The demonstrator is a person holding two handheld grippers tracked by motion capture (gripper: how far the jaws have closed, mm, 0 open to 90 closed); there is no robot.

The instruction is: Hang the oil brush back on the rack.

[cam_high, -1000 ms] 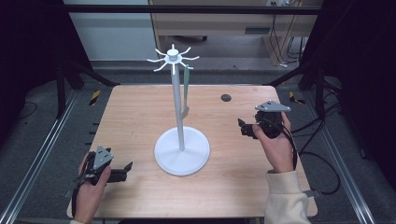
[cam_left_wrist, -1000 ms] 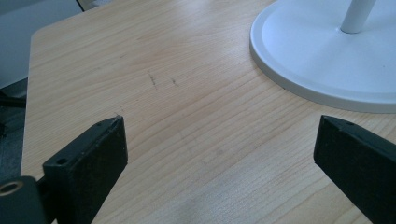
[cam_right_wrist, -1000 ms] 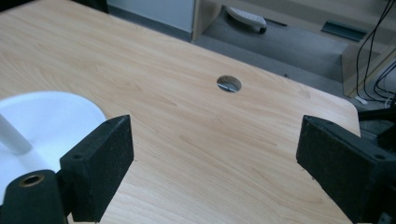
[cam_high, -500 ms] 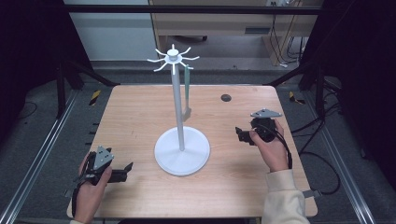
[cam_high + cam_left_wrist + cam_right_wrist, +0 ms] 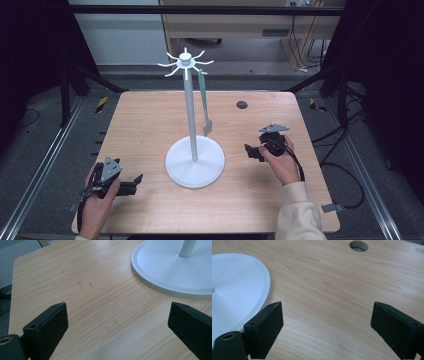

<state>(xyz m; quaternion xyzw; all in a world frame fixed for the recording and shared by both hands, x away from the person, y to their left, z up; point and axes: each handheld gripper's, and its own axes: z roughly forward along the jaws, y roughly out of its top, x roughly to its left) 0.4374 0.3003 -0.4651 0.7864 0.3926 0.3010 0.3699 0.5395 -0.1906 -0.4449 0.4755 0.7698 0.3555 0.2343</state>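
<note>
High view: my right gripper (image 5: 256,151) has drawn back from beside the hanging utensil and come down close to the table (image 5: 150,125), just right of the white stand's base (image 5: 195,162). The green-handled fork (image 5: 205,102) hangs by its handle end from one arm of the stand's hook crown (image 5: 185,62), tines down, apart from the pole and clear of the base. My left gripper (image 5: 125,186) has held its place near the front left corner of the table.

Right gripper view: fingers (image 5: 265,326) spread wide and holding nothing, bare wood between them, the base rim at left and a cable hole (image 5: 358,245) beyond. Left gripper view: fingers (image 5: 50,325) likewise parted and holding nothing (the base (image 5: 175,270) lies ahead to their right).

Reading: with the fork left on its hook and the right gripper withdrawn and lowered, I judge the hanging step complete; both grippers look parked rather than reaching.
</note>
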